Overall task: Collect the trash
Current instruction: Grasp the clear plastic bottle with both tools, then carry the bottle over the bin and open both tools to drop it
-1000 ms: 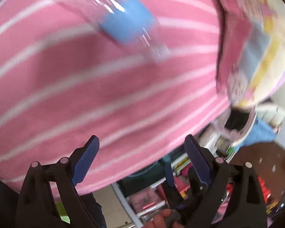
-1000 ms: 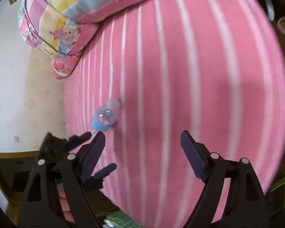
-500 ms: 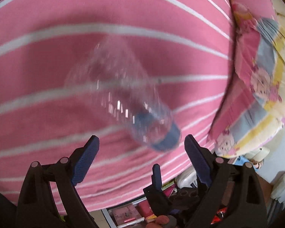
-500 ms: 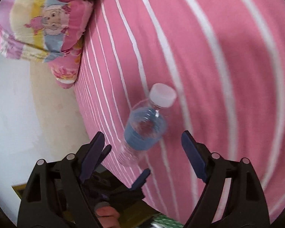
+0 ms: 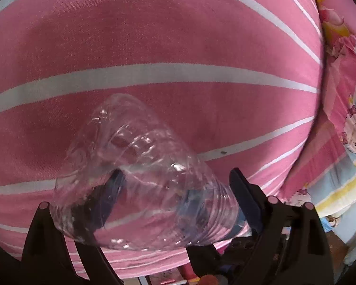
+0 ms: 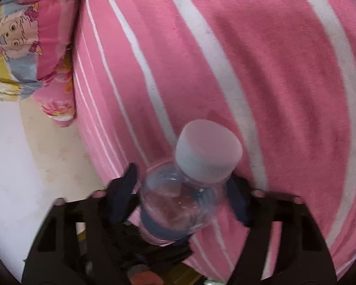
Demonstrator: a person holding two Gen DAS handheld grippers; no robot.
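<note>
A clear plastic bottle (image 5: 142,178) with a blue label lies on a pink striped bed (image 5: 154,35). My left gripper (image 5: 175,173) straddles its base end, jaws wide and closing a little; one finger shows through the plastic. In the right wrist view the bottle (image 6: 182,201) points its white cap (image 6: 208,152) away from me. My right gripper (image 6: 182,173) is closing around its shoulder just below the cap, pads close beside it on both sides with no clear squeeze showing.
A cartoon-print pillow (image 5: 344,142) lies at the bed's end, also seen in the right wrist view (image 6: 23,47). Pale floor (image 6: 23,166) lies beyond the bed (image 6: 273,71) edge. Each gripper's dark frame and a hand show beneath the bottle in the other's view.
Both grippers came down onto the bottle from opposite ends; it now fills the space between each pair of fingers. The right jaws have narrowed.
</note>
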